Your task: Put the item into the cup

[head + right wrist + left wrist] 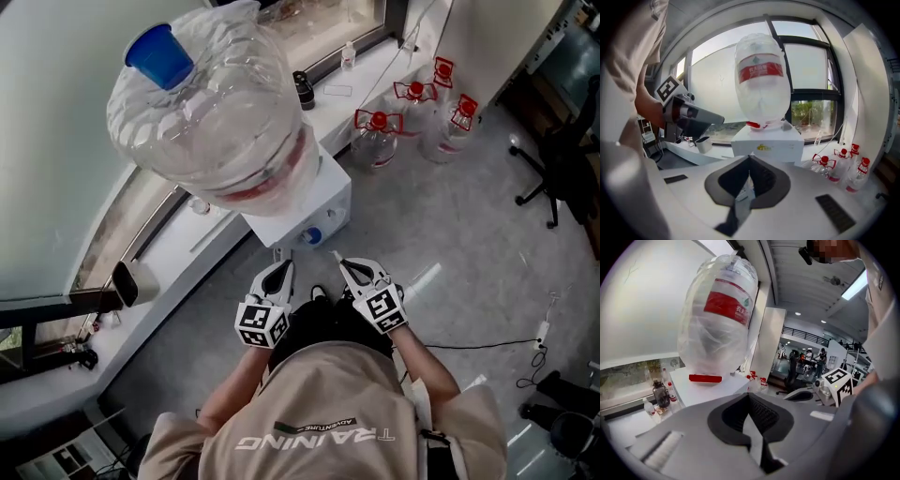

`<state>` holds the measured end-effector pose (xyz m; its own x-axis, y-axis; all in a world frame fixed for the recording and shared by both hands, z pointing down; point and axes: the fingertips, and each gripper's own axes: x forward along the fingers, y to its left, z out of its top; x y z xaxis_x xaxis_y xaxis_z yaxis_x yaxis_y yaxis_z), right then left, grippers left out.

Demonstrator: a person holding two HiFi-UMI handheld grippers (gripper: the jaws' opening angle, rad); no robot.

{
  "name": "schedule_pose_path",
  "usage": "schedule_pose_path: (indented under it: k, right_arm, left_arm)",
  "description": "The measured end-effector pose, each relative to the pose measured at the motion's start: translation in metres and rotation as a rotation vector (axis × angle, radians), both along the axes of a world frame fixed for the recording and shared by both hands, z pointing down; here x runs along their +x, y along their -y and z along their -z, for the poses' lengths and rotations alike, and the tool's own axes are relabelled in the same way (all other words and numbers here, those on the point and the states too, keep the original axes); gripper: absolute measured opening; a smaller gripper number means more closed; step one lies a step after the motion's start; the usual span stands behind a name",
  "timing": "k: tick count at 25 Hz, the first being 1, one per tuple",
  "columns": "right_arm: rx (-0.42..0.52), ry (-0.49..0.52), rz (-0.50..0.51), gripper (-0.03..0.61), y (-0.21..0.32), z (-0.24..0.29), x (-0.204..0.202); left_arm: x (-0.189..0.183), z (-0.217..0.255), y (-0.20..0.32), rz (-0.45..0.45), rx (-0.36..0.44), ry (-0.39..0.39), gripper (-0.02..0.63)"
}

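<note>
Left claw (279,268): clenched, empty | right claw (344,267): clenched, nothing sure between its tips | both lower centre, near the torso, short of the dispenser (314,202) | item: unseen in any view | cup: perhaps the pale tub (704,144) on the counter (178,258), frame left | risk: reaching out with no item gripped, or nudging the bottle (211,103).

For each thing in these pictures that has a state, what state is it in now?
Left gripper: shut, holds nothing.
Right gripper: shut on a thin pale item.
Big water bottle: upside down on the white dispenser, wrapped in clear plastic.
Blue cup: on top of that bottle, untouched.
Small clear jugs: upright, red caps on.
</note>
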<state>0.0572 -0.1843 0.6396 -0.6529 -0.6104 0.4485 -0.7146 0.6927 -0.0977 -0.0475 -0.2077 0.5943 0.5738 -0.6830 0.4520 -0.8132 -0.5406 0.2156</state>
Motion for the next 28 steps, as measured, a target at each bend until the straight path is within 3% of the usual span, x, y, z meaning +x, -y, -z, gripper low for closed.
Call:
schedule_pose_path:
  k: [11,17,28]
  right_arm:
    - [-0.077,-0.076,0.007,0.011,0.045,-0.131,-0.029]
    - [-0.102,-0.05,0.009,0.011,0.066,-0.205,-0.049]
    - [-0.088,-0.008,-0.001,0.011,0.099,-0.262,-0.086]
  left_arm:
    - [0.004,-0.085,-0.006,-0.061,-0.099,0.046,0.008]
    - [0.003,-0.142,-0.004,-0.096,-0.151,0.089,0.008]
    - [-0.003,-0.214,0.001,-0.109,-0.191,0.11,0.008]
